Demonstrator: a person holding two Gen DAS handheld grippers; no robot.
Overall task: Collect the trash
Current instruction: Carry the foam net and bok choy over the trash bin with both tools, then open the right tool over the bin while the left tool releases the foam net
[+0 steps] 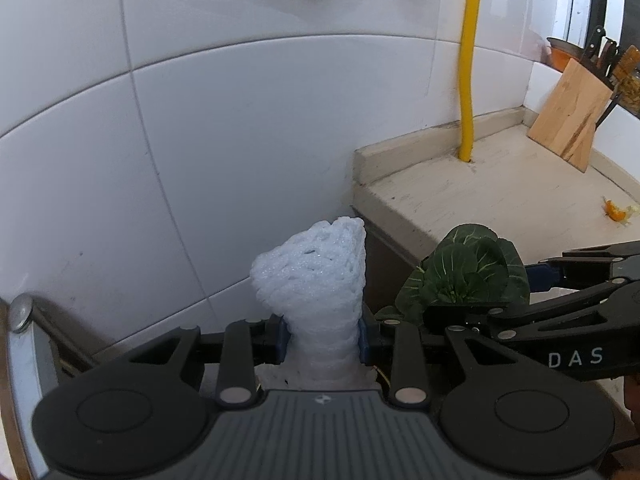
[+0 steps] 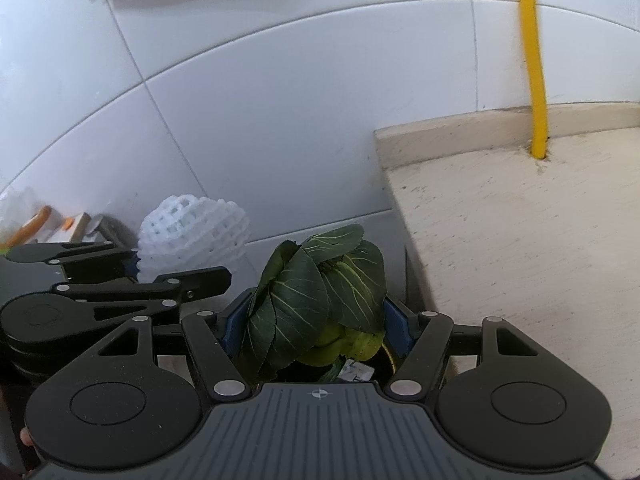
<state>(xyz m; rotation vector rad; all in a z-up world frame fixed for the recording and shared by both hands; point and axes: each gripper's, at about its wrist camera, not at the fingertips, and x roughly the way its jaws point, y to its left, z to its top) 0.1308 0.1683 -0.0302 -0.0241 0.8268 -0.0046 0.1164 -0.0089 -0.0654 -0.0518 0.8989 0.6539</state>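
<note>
My left gripper (image 1: 323, 338) is shut on a white foam fruit net (image 1: 316, 276). The net stands up between the blue pads and is squeezed narrow at its waist. My right gripper (image 2: 316, 328) is shut on a bunch of dark green leafy vegetable (image 2: 312, 292), with pale green stalks low between its pads. The two grippers hang side by side, off the left end of the counter and in front of the tiled wall. Below the vegetable shows a dark rim (image 2: 390, 360) with a paper scrap (image 2: 356, 372) inside. A bit of orange peel (image 1: 614, 212) lies on the counter.
A beige stone counter (image 1: 480, 192) ends just right of the grippers. A yellow pipe (image 1: 466, 80) runs up from it along the white tiled wall. A wooden knife block (image 1: 568, 116) stands at the counter's far end. At lower left is a metal rail (image 1: 20, 312).
</note>
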